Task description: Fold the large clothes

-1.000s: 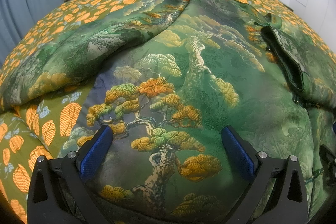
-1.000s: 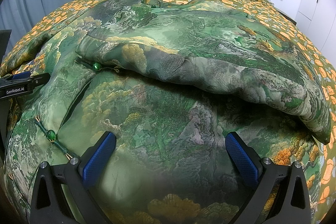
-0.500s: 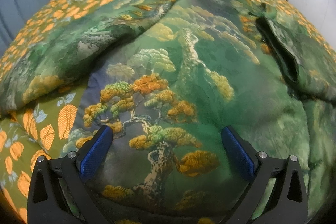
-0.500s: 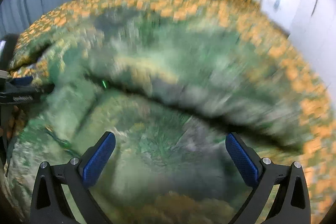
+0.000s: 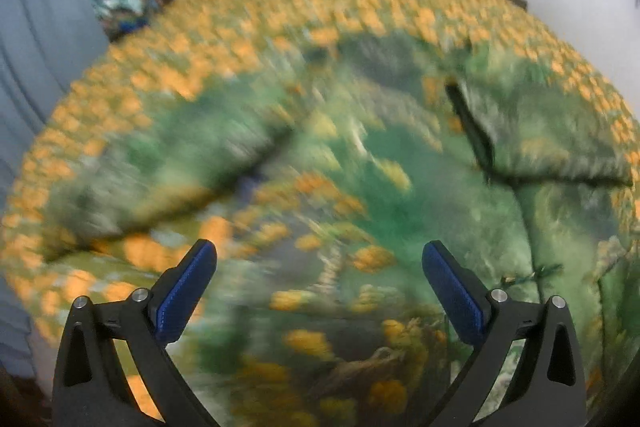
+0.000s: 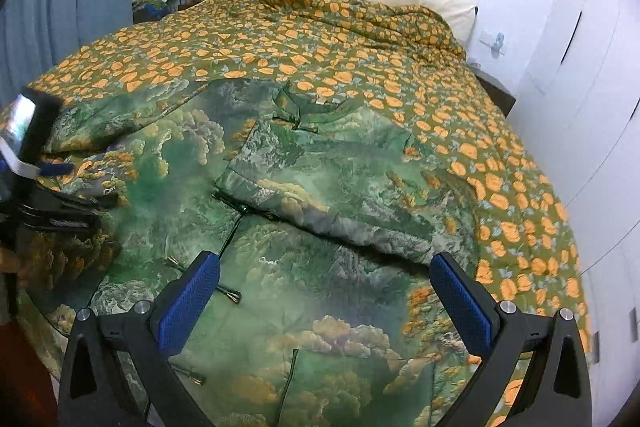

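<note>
Hovering above green printed garment (image 6: 320, 167): left hand-held gripper (image 5: 319, 263), right hand-held gripper (image 6: 325, 273), both spread, empty.

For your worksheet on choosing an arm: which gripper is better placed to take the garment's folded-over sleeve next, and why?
Probably the right gripper: open, it hangs over the green landscape-print garment with the folded sleeve just ahead of its fingers. The left gripper, also open, faces the garment's other side; its view is motion-blurred.

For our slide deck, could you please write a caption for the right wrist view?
Open right tongs above a green landscape-print jacket, its sleeve folded across, on an orange-leaf bedspread.
</note>
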The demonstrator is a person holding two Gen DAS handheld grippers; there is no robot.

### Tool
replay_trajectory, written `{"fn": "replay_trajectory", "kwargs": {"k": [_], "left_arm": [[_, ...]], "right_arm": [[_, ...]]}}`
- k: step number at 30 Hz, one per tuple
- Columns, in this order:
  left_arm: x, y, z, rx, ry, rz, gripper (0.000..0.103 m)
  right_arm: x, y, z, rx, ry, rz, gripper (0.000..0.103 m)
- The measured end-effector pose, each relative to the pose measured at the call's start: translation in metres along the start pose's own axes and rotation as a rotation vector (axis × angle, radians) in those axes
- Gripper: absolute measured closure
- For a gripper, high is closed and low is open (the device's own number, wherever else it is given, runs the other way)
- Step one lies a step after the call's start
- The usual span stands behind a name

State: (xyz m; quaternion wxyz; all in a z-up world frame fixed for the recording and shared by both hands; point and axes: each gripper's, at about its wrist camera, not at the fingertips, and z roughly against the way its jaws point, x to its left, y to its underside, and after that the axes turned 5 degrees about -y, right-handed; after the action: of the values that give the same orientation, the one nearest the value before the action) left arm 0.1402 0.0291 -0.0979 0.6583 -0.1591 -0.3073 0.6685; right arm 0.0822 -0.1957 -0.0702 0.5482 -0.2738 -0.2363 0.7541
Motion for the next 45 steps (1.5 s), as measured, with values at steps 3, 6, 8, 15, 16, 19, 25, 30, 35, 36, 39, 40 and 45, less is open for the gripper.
{"fn": "replay_trajectory", "kwargs": {"k": [3, 6, 8, 15, 16, 19, 25, 30, 35, 36, 39, 40, 45], "left_arm": [[0.016, -0.011, 0.048, -0.159, -0.099, 0.003, 0.0], [0.035, -0.018, 0.084, -0.278, -0.196, 0.013, 0.0], [0.045, -0.022, 0.093, -0.295, -0.226, 0.012, 0.0], [0.096, -0.017, 0.073, -0.062, 0.052, 0.173, 0.0], [0.105, -0.012, 0.07, -0.026, 0.1, 0.209, 0.0], [0.132, -0.002, 0.046, 0.087, 0.153, 0.293, 0.0], [0.151, 0.006, 0.031, 0.058, -0.314, 0.107, 0.0], [0.238, 0.013, -0.006, 0.145, -0.271, 0.323, 0.0], [0.347, 0.033, -0.046, 0.152, -0.034, 0.652, 0.001], [0.362, 0.036, -0.057, 0.151, -0.001, 0.697, 0.001], [0.391, 0.036, -0.091, 0.173, 0.064, 0.761, 0.001], [0.398, 0.037, -0.104, 0.193, 0.034, 0.768, 0.001], [0.407, 0.048, -0.158, 0.281, 0.028, 0.805, 0.004]], "right_arm": [[0.004, -0.005, 0.01, -0.028, 0.029, 0.014, 0.0], [0.009, -0.01, 0.026, -0.111, 0.094, 0.05, 0.0], [0.011, -0.013, 0.027, -0.117, 0.089, 0.049, 0.0], [0.016, -0.014, 0.033, -0.103, -0.104, -0.002, 0.0], [0.019, -0.012, 0.033, -0.099, -0.115, 0.008, 0.0], [0.022, -0.008, 0.029, -0.074, -0.145, 0.009, 0.0], [0.024, 0.003, 0.016, -0.016, -0.164, -0.008, 0.0], [0.022, 0.008, 0.015, 0.001, -0.173, -0.009, 0.0], [0.013, 0.013, 0.014, 0.024, -0.165, -0.019, 0.0], [0.013, 0.015, 0.012, 0.033, -0.163, -0.023, 0.0], [0.013, 0.02, 0.005, 0.066, -0.17, -0.035, 0.0], [0.014, 0.021, 0.003, 0.074, -0.173, -0.035, 0.0], [0.033, 0.022, 0.003, 0.083, -0.192, 0.015, 0.0]]}}
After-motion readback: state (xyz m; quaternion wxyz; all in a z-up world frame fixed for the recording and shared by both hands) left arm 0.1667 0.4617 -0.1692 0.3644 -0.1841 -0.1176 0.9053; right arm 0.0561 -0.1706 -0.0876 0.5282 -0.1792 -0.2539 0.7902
